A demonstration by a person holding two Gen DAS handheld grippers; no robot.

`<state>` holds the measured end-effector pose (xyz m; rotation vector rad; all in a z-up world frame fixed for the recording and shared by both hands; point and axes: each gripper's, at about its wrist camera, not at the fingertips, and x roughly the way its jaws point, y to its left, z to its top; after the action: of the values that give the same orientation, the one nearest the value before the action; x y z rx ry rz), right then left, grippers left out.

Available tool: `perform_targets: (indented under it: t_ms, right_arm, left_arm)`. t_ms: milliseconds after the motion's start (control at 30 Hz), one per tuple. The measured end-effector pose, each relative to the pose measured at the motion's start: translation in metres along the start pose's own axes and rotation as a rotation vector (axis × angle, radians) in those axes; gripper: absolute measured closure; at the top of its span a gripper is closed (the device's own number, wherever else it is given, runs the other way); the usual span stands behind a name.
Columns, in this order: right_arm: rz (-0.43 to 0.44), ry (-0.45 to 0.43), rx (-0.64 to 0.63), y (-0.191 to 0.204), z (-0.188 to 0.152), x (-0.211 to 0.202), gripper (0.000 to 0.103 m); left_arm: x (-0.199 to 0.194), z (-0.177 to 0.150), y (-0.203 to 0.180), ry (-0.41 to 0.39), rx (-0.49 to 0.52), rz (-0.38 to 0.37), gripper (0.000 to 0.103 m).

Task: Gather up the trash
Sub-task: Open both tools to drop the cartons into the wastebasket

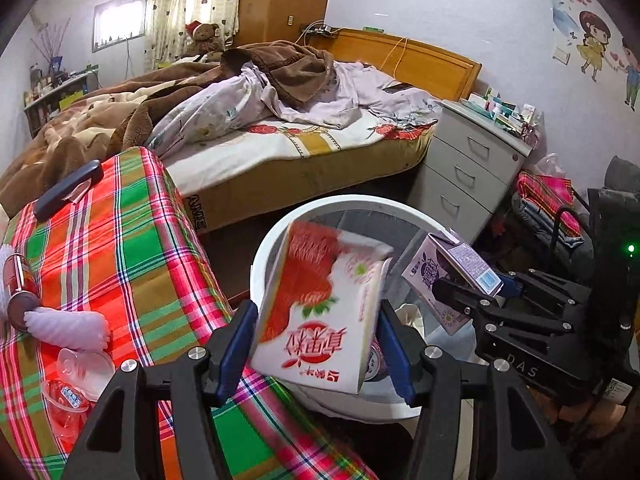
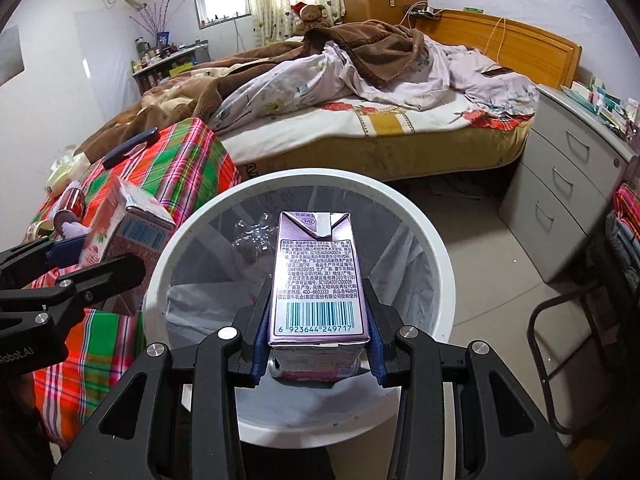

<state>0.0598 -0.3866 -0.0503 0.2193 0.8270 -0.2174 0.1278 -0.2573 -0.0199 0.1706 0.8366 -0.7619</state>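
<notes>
A white round trash bin (image 1: 276, 240) lined with a clear bag stands on the floor beside the table. My left gripper (image 1: 316, 344) is shut on a red and white strawberry milk carton (image 1: 320, 300), tilted over the bin's near-left rim. My right gripper (image 2: 318, 320) is shut on a purple milk carton (image 2: 318, 272), barcode side up, above the bin's (image 2: 436, 248) opening. In the left wrist view the right gripper (image 1: 472, 300) and its purple carton (image 1: 448, 276) hang over the bin's right side. In the right wrist view the left gripper (image 2: 80, 256) holds the red carton (image 2: 132, 232) at the left rim.
The table under a plaid cloth (image 1: 132, 248) carries a red can (image 1: 20, 284), clear plastic cups (image 1: 76, 376), a white ridged piece (image 1: 68, 328) and a dark flat object (image 1: 68, 188). A bed (image 2: 360, 120), grey drawers (image 2: 560, 184) and a black chair frame (image 2: 560, 352) surround the bin. A can (image 2: 312, 368) lies inside it.
</notes>
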Motion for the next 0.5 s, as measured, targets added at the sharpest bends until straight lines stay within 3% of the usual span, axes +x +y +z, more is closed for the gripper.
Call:
perform_targets:
  t_ms: [100, 167, 200, 500]
  right_arm:
    - [-0.008, 0.006, -0.005, 0.000, 0.001, 0.001, 0.059]
    - [-0.004, 0.003, -0.004, 0.001, 0.001, 0.000, 0.040]
    - [0.002, -0.002, -0.002, 0.001, 0.001, -0.001, 0.038]
    - [0.005, -0.020, 0.000, 0.006, 0.003, -0.006, 0.037]
  left_arm:
    - [0.000, 0.000, 0.003, -0.005, -0.012, 0.001, 0.037]
    - [-0.001, 0.001, 0.004, -0.009, -0.023, 0.002, 0.037]
    - [-0.002, 0.001, 0.006, -0.009, -0.026, 0.004, 0.036]
    - [-0.019, -0.003, 0.016, -0.037, -0.042, 0.020, 0.036]
